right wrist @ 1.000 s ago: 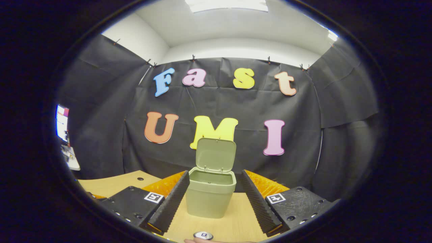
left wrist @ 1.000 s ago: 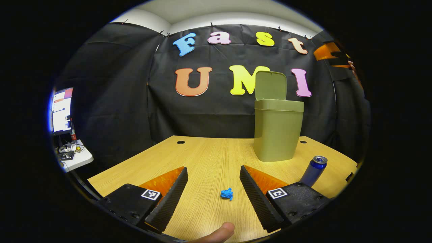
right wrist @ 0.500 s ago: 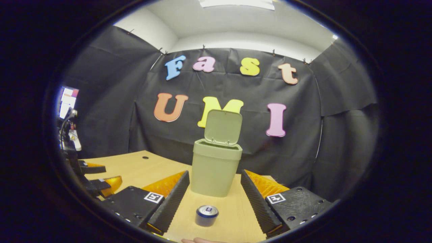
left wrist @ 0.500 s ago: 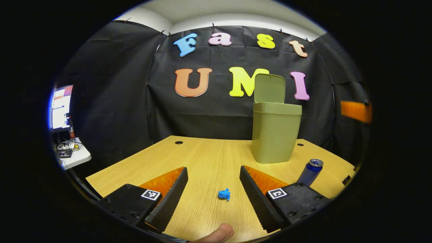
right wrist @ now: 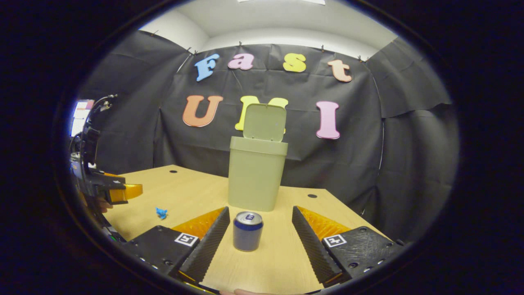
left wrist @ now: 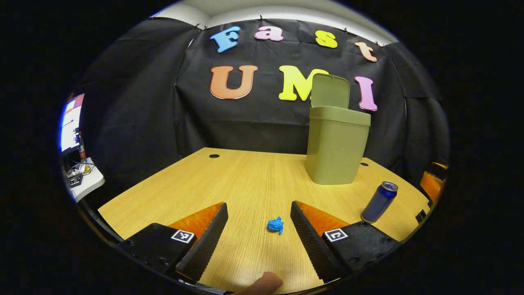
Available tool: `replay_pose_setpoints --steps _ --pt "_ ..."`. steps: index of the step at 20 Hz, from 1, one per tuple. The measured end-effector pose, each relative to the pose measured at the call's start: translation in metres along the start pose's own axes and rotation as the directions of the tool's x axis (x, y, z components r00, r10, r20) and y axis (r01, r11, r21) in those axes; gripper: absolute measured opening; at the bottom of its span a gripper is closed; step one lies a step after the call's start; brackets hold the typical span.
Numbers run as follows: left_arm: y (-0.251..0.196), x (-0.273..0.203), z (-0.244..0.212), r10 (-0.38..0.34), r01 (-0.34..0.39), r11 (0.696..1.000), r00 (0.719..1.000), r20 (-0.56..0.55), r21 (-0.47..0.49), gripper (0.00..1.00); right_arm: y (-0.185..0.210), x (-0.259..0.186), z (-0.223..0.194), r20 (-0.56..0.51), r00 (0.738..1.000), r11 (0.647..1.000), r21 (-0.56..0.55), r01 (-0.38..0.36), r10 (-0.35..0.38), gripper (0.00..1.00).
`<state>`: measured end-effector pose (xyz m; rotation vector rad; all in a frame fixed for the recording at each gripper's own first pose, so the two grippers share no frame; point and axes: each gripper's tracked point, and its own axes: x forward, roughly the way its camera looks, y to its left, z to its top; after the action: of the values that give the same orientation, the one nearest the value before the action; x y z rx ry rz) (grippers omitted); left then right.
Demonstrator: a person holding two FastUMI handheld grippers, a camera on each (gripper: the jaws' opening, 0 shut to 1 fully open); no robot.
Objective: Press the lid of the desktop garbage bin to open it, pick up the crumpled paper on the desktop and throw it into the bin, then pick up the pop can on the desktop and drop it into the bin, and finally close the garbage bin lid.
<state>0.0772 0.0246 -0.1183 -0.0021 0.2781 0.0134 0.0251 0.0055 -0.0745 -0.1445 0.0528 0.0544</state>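
- With the lid of the garbage bin standing upright and the mouth open, I judge the step in hand to be the pickup of the crumpled paper; it lies on the desktop, between the fingers of my left gripper and slightly nearer the right-hand one; both fingers stand spread wide and touch nothing.
- Centre the paper between the fingers before descending; lower until the tips are just above the wood; close slowly, because so small and light a wad will likely skid if one finger arrives first.
- Confirm that both fingers press on the paper before lifting; carry it over the bin's rim, which stands well apart at the far side, and release only when above the opening.
- My right gripper is likewise spread wide and holds nothing; the pop can stands upright on the desktop between its fingers, clear of both, in front of the bin; I would hold this hand off until the paper is binned.
- Avoid brushing the can; it looks easy to tip.
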Motion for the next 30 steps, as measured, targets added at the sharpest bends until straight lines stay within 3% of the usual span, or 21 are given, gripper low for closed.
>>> replay_pose_setpoints --steps 3,5,10,14,15,16,22,26,27,28,29,30 --pt "-0.005 0.026 -0.019 -0.044 0.043 0.999 0.993 -0.107 -0.015 0.99 0.002 0.0 -0.015 -0.027 0.999 1.0 0.013 -0.02 0.02 0.98" --pt "-0.009 0.04 -0.028 -0.06 0.054 0.998 0.988 -0.14 -0.043 0.99 0.005 0.001 -0.025 -0.043 0.998 0.999 0.024 -0.034 0.035 0.92" --pt "-0.02 0.064 -0.054 -0.088 0.069 0.995 0.954 -0.286 -0.074 0.96 0.007 0.003 -0.054 -0.109 0.992 0.998 0.027 -0.052 0.055 0.95" --pt "-0.024 0.06 -0.059 -0.098 0.089 0.995 0.947 -0.305 -0.043 0.95 0.012 0.004 -0.07 -0.154 0.985 0.996 0.048 -0.07 0.077 0.95" --pt "-0.023 0.061 -0.06 -0.098 0.089 0.995 0.945 -0.312 -0.042 1.0 0.013 0.004 -0.073 -0.163 0.984 0.996 0.042 -0.072 0.078 0.95" --pt "-0.024 0.062 -0.063 -0.1 0.091 0.995 0.942 -0.321 -0.043 0.96 0.014 0.005 -0.075 -0.172 0.982 0.996 0.036 -0.075 0.081 0.95" --pt "-0.021 0.067 -0.08 -0.091 0.079 0.996 0.925 -0.369 -0.046 0.94 0.011 0.005 -0.077 -0.183 0.981 0.997 0.047 -0.063 0.071 0.95" --pt "-0.018 0.069 -0.081 -0.081 0.087 0.996 0.933 -0.352 0.0 0.88 0.009 0.007 -0.078 -0.184 0.981 0.997 0.05 -0.061 0.069 0.95" --pt "-0.019 0.069 -0.082 -0.075 0.088 0.996 0.934 -0.348 0.02 0.93 0.01 0.006 -0.079 -0.186 0.98 0.997 0.05 -0.059 0.067 0.98" --pt "-0.019 0.07 -0.083 -0.068 0.087 0.995 0.937 -0.344 0.041 0.86 0.01 0.007 -0.079 -0.19 0.98 0.997 0.048 -0.058 0.066 0.95" --pt "-0.018 0.07 -0.084 -0.063 0.088 0.995 0.939 -0.339 0.057 0.91 0.009 0.008 -0.08 -0.192 0.979 0.997 0.047 -0.055 0.063 0.98" --pt "-0.018 0.07 -0.085 -0.064 0.09 0.994 0.941 -0.333 0.065 0.83 0.01 0.007 -0.08 -0.194 0.979 0.998 0.045 -0.053 0.061 0.95"
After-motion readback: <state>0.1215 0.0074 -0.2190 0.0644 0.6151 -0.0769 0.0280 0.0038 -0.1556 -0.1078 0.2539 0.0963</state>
